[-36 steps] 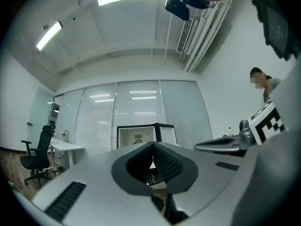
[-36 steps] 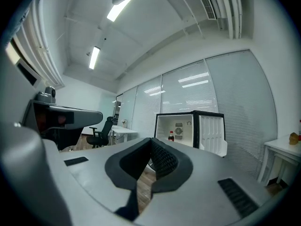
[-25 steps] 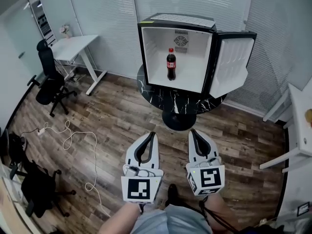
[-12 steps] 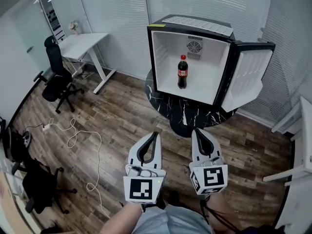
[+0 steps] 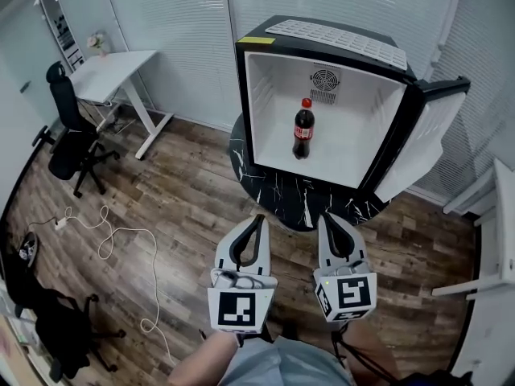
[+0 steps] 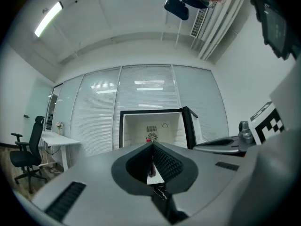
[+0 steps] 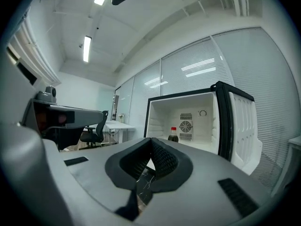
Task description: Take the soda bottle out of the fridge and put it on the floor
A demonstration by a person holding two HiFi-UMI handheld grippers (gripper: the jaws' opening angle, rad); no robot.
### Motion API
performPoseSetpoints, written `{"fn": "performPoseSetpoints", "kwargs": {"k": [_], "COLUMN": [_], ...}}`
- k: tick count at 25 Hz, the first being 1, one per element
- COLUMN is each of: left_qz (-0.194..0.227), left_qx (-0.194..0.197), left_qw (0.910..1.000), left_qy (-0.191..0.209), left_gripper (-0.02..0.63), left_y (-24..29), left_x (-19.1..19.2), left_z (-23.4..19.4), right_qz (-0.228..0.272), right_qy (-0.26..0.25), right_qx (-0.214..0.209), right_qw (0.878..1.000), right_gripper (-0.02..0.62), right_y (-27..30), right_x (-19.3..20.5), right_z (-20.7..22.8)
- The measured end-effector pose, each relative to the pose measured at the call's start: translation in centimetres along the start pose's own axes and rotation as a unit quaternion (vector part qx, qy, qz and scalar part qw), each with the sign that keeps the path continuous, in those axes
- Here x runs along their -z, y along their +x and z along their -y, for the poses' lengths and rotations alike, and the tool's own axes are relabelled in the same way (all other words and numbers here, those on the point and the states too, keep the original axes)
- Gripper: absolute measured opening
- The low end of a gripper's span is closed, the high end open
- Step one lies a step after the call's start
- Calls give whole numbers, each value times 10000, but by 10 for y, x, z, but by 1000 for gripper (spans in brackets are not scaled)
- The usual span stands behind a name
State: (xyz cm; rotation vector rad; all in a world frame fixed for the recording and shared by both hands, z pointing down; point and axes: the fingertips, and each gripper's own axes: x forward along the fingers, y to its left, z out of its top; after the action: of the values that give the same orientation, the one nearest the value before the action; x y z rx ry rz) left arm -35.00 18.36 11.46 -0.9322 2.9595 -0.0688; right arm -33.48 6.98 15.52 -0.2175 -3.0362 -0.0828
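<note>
- Left gripper (image 5: 258, 218): white two-jaw unit with black pads, held low in front of the person, pointing at the fridge. Its own view shows the jaws pressed together tip to tip (image 6: 152, 145).
- Right gripper (image 5: 324, 215): same build, just beside the left one and parallel to it, with a narrow gap between the two. Jaws pressed together as well (image 7: 150, 139).
- Dark cola soda bottle with red cap and red label (image 5: 303, 129): ahead of both grippers, well apart from them, lined up roughly between the two. It stands upright on the fridge floor, roughly mid-width, in front of the round fan grille on the back wall. The right gripper view shows it just above the jaw tips (image 7: 173, 134).
- Small black-framed fridge with white interior (image 5: 269, 103): straight ahead of the grippers, with the white-lined door (image 5: 418, 143) swung open beyond the right gripper's side.
- Round black marble-pattern pedestal table (image 5: 282, 195): carries the fridge. Its near edge sits just ahead of the jaw tips in the head view.
- Brown wood-plank floor (image 5: 185, 207): below both grippers.
- White desk (image 5: 113, 71), black office chair (image 5: 68, 135) and loose white cable (image 5: 121, 240): all off to the left gripper's outer side, well apart.
</note>
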Motion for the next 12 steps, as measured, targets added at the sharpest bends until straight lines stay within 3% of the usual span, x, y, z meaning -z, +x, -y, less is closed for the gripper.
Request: {"fn": "performPoseSetpoints", "kwargs": {"k": [12], "left_qz": [333], "left_qx": [776], "left_qw": [9961], "left_qy": [270], "left_gripper": [17], "left_y": [126], "left_x": [-12], "left_z": [-60], "right_qz": [202], "right_qy": [-48], "right_qx": [703], "right_qw": [9973], "right_gripper": [14], "right_y": [126], "right_x": [-31], "right_z": [36]}}
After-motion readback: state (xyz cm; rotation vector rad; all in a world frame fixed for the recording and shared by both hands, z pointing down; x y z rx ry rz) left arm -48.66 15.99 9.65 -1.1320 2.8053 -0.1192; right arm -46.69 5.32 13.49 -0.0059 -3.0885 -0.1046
